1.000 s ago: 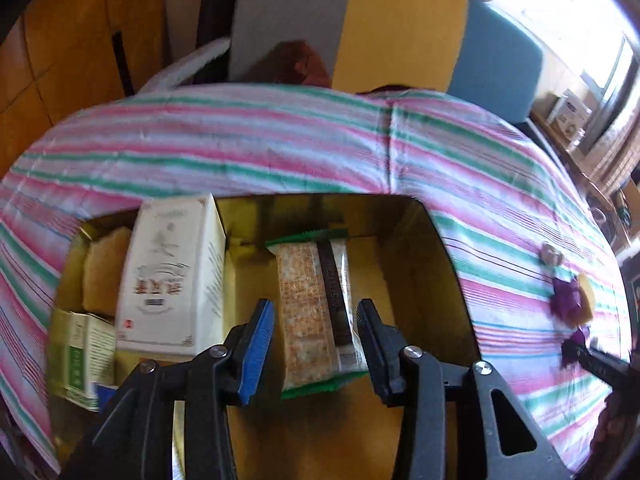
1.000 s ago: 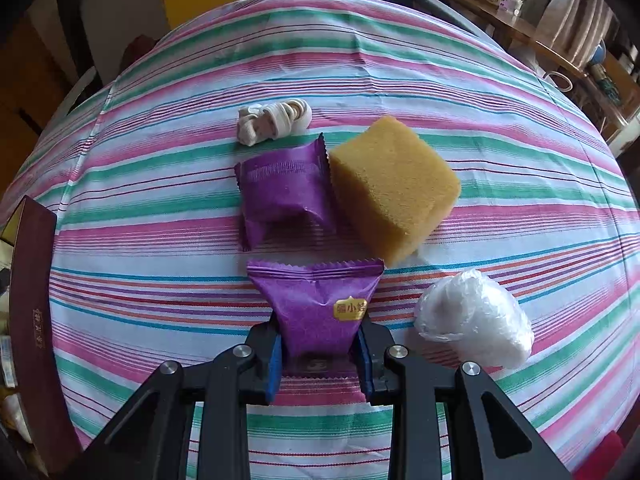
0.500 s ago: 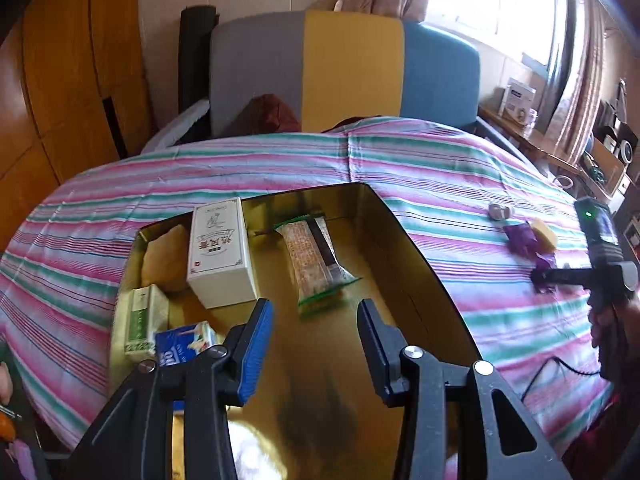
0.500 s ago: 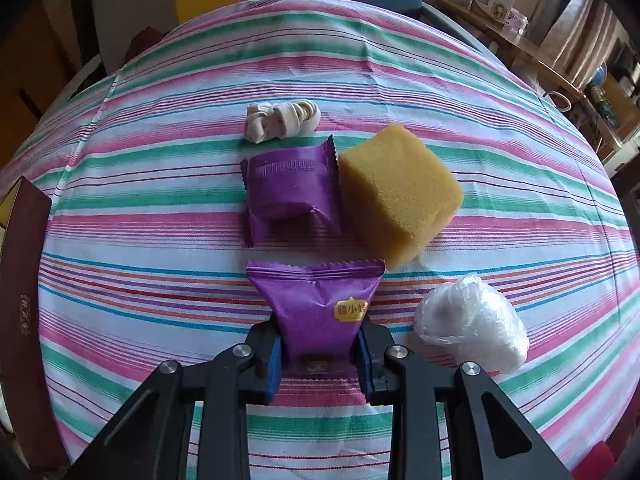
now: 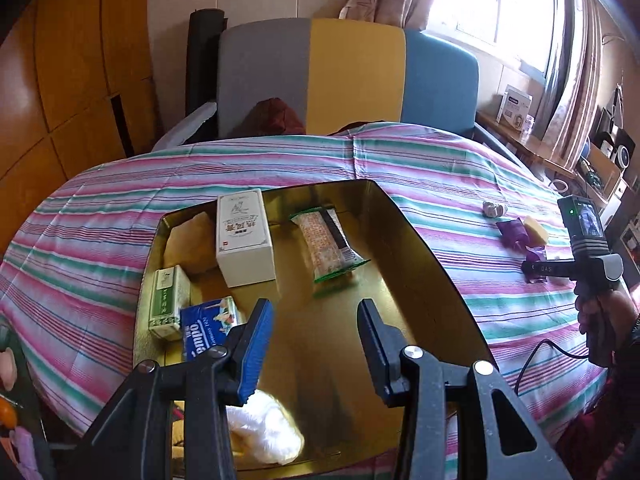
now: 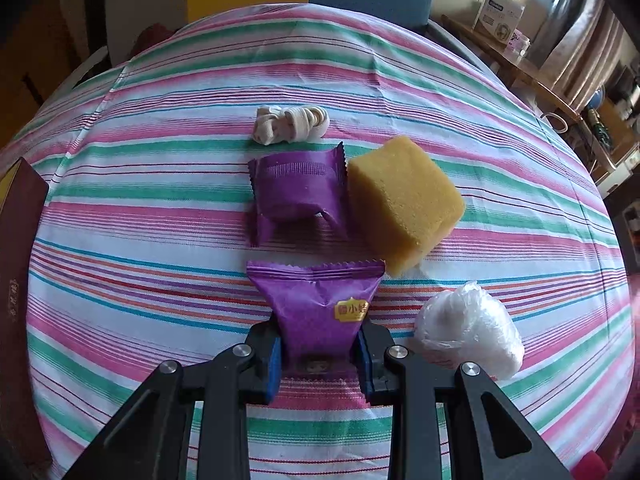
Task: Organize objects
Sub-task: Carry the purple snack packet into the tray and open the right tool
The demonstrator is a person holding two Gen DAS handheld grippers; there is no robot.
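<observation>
My right gripper (image 6: 319, 356) is shut on a purple snack packet (image 6: 320, 304), held just over the striped tablecloth. Beyond it lie a second purple packet (image 6: 298, 192), a yellow sponge (image 6: 402, 202), a coiled white cord (image 6: 290, 124) and a white plastic bag ball (image 6: 470, 326). My left gripper (image 5: 314, 344) is open and empty above a gold tray (image 5: 420, 256). The tray holds a white box (image 5: 244, 236), a cracker packet (image 5: 326, 246), a green box (image 5: 166, 302), a blue tissue pack (image 5: 208, 322), a tan sponge (image 5: 188, 240) and a white bag (image 5: 266, 436).
The right gripper and the hand holding it show at the right edge of the left wrist view (image 5: 588, 264). A grey, yellow and blue sofa (image 5: 348, 76) stands behind the table. The tray's dark outer wall (image 6: 18, 260) is at the left of the right wrist view.
My left gripper has pulled back and up from the cracker packet, which stays in the tray. My right gripper keeps its hold on the purple packet and has lifted slightly.
</observation>
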